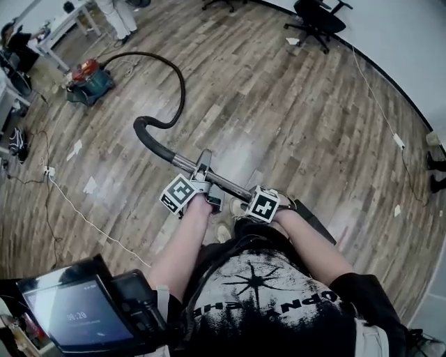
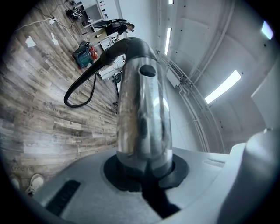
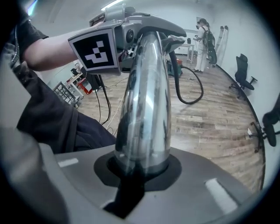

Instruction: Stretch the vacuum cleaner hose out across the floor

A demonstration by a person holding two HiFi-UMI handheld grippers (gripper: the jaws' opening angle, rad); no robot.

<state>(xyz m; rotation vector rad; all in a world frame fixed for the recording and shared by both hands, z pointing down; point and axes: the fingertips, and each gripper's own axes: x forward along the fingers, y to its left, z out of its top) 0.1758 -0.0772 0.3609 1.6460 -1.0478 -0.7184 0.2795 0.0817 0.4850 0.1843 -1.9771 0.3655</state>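
Grippers first: left gripper [image 1: 198,183] and right gripper [image 1: 259,203] sit side by side just ahead of the person's torso. Both are clamped on the chrome wand [image 1: 226,183], left higher up, right nearer the low end. Each gripper view shows the wand [image 2: 144,109] squeezed tight between the jaws with no gap.

The wand runs diagonally, its far end joined to the black hose [image 1: 180,84]. The hose loops in a hook shape just past the wand, arcs up and over, then runs left to the vacuum cleaner [image 1: 87,80], which sits on the wood floor [image 1: 293,118] at upper left. The hose is curved, not straight.

There is wide bare floor ahead and to the right. On the left are a white cable [image 1: 83,213] and paper scraps [image 1: 75,149], and the left margin is cluttered. Beyond the vacuum cleaner stands a desk [image 1: 63,24], with a standing person's legs [image 1: 118,17] near it. An office chair [image 1: 319,19] sits at the far top right. The wall base [image 1: 390,94] curves down the right side and closes off the room there.
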